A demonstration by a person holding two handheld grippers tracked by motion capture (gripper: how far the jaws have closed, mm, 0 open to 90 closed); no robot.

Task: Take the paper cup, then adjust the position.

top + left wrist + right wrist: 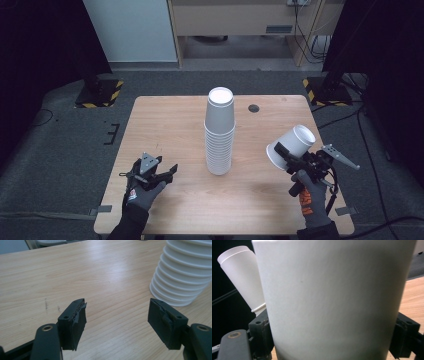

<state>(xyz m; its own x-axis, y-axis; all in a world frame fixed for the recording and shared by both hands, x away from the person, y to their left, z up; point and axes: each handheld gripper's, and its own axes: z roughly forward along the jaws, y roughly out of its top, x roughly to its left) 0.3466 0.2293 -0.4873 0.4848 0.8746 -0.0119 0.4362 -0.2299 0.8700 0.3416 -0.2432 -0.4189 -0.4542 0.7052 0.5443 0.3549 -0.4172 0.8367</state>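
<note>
Count: one tall stack of white paper cups (220, 132), upside down; one single white paper cup (291, 146); two grippers.
Right gripper (292, 162): clamped on the single cup's smooth tapered wall, tilted, above the wooden table (165, 125), right of the stack.
Left gripper (117, 322): jaws wide, empty, low over the table, left of the stack's ribbed rims.

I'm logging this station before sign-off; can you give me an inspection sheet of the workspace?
Surface: wooden table, bare wood, one dark round hole.
Job's things: upside-down stack of white cups mid-table; one tilted white cup off the table.
Clutter: nothing seen.
Grippers: left claw open, low over the table; right claw shut on the white cup.
Cables: black cables on the floor at right.
Surroundings: grey carpet, hazard-striped bases.
</note>
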